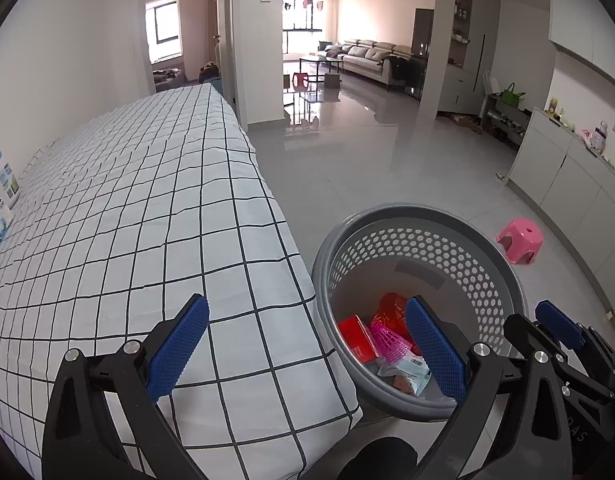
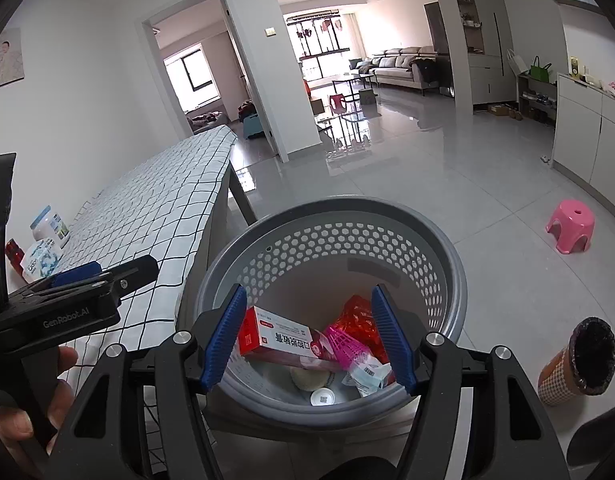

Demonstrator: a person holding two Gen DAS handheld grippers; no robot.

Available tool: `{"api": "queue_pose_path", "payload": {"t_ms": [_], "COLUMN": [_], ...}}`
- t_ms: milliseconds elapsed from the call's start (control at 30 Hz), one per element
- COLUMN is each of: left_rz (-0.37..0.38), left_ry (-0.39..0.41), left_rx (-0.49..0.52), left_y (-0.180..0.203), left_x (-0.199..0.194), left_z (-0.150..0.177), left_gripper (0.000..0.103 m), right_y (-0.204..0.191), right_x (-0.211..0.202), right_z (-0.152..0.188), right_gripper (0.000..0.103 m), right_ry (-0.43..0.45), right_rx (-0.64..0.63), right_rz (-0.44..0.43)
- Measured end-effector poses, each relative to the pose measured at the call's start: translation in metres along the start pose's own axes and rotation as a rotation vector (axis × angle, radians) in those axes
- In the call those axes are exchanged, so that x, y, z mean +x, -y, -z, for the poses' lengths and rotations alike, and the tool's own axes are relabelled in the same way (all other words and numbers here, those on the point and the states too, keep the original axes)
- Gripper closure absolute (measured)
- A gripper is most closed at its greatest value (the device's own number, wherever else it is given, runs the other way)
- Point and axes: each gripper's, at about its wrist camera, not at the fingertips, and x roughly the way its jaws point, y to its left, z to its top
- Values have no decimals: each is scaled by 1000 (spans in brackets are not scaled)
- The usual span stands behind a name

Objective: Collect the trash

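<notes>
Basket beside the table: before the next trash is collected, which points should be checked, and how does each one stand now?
1. Basket upright, mouth unobstructed: ok.
2. Red box inside the basket, free of the right tool: ok.
3. Left tool open, nothing in it: ok.
4. Right tool open: ok.
5. Trash remaining on table: packet, jar and red item at the wall side: not ok.
6. Room left in the basket: ok.

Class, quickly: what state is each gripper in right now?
Left gripper: open, nothing between its jaws.
Right gripper: open above the grey basket, holding nothing.
</notes>
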Motion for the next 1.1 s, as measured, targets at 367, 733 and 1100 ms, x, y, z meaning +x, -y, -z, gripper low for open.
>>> {"api": "queue_pose_path", "payload": {"t_ms": [367, 733, 1100], "left_rz": [1, 7, 12], "left_ry": [8, 9, 2], "left_rx": [6, 7, -5], "left_y": [-1, -2, -6], "left_x": [-3, -3, -3], "left_z": [1, 3, 3], "left_gripper": [6, 6, 6], "right_y": [-1, -1, -5], "right_x": [1, 0, -4], "right_z": [2, 2, 1], "right_gripper": [40, 40, 40], "right_ry": [-2, -4, 2], "right_rx": [-1, -4, -13], "right_rz": [-3, -6, -8]}}
